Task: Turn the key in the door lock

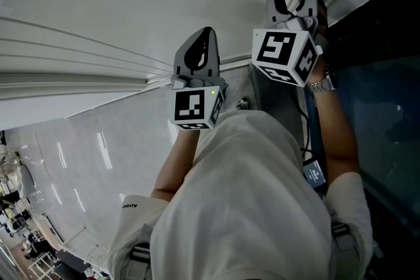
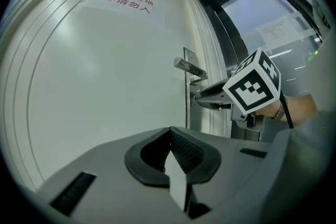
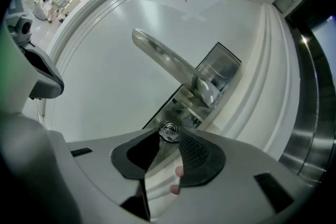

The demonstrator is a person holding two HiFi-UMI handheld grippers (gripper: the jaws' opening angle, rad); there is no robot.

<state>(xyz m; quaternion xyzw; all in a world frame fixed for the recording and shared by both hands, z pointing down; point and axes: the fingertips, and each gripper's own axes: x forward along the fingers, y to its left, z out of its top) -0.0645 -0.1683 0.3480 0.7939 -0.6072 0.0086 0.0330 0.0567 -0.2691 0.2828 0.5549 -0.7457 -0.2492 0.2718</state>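
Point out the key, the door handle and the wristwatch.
key (image 3: 169,132): right gripper view, on its metal head.
door handle (image 3: 168,62): right gripper view, middle of the lever.
wristwatch (image 1: 322,83): head view, on its metal band.

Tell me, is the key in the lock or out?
In: the key sticks out of the lock plate, between the jaws of the right gripper.

At the tips of the right gripper (image 3: 169,137), a small metal key (image 3: 168,132) shows only its head. Its blade and the keyhole lie hidden behind it, and whether the pads press on it cannot be told. In the head view, this gripper's jaws and the lock ahead of them are covered by its marker cube (image 1: 284,56). High above the left gripper (image 2: 170,134), the red print (image 2: 128,1) on the door (image 2: 105,71) is too small to read.
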